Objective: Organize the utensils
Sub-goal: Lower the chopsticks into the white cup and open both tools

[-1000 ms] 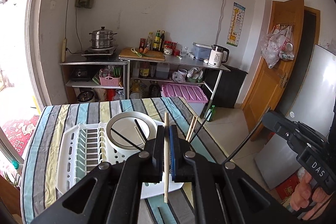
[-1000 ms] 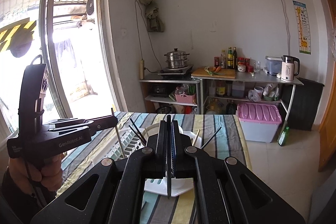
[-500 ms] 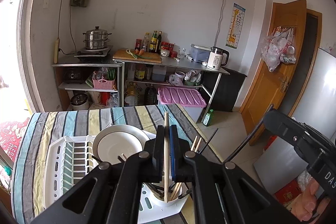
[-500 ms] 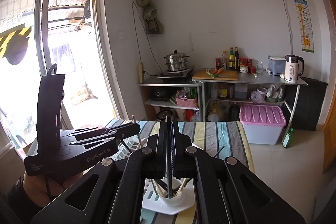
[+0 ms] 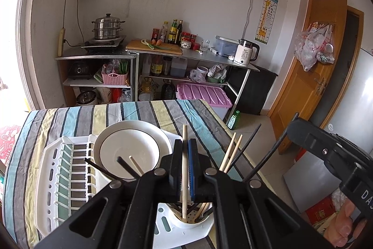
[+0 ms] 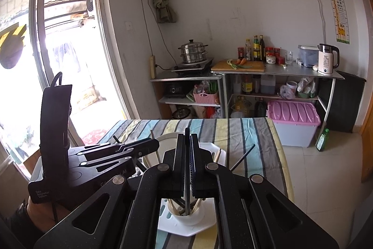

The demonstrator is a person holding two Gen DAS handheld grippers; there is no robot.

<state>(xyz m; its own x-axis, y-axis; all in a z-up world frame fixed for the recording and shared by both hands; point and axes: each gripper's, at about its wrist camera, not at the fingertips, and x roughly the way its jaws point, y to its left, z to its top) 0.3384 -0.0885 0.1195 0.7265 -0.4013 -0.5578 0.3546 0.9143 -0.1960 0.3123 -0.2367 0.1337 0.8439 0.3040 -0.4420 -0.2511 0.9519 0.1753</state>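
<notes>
Chopsticks are the items in hand. Left gripper (image 5: 185, 169) is clenched on one wooden chopstick (image 5: 184, 167), long axis near upright, top at 12 o'clock, lower tip down inside the white cup (image 5: 186, 222) at the rack's near corner. Right gripper (image 6: 187, 167) is clenched on one black chopstick (image 6: 187, 169), also near upright, lower end in the same cup (image 6: 190, 217). More chopsticks stand in the cup, fanning out toward 1 and 11 o'clock. The cup sits in the white rack (image 5: 50, 179) on the striped tablecloth (image 5: 70, 116); a white plate (image 5: 130, 153) leans in the rack at the cup's 11 o'clock.

Writing legible: "55" on the white kettle (image 5: 246, 51); "DA" on the right gripper's body, partly cut off at the left view's edge; "Data" on the left gripper's body, with smaller lines beneath too small to read. A giraffe chart (image 5: 267, 15) hangs on the wall; its print is unreadable.
</notes>
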